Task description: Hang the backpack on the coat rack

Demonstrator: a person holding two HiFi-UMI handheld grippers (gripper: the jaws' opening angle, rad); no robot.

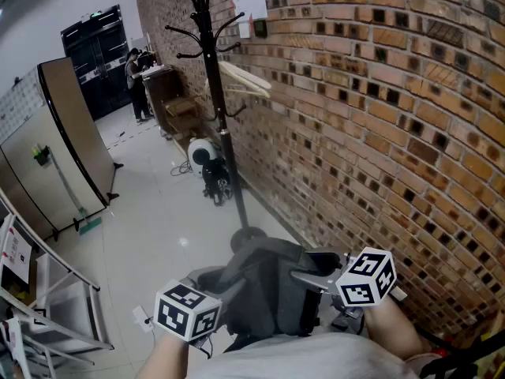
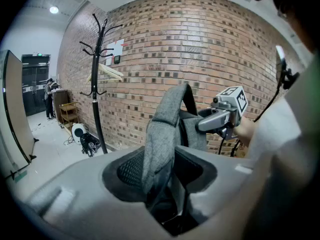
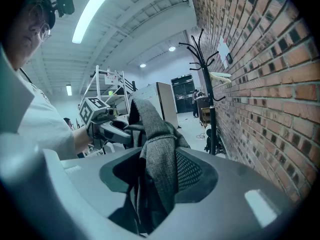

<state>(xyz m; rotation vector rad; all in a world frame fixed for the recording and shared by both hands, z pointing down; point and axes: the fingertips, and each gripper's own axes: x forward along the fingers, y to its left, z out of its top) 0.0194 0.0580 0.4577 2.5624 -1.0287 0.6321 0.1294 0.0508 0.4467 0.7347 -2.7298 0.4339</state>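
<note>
Backpack (image 1: 264,287) is clamped by its straps in left hand-held gripper (image 2: 159,184) and right hand-held gripper (image 3: 152,184).

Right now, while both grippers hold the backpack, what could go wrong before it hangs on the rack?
The left gripper and right gripper each grip only a strap, so the backpack may slip. The coat rack is slim and might tip under it. The wooden hanger on it could snag.
</note>
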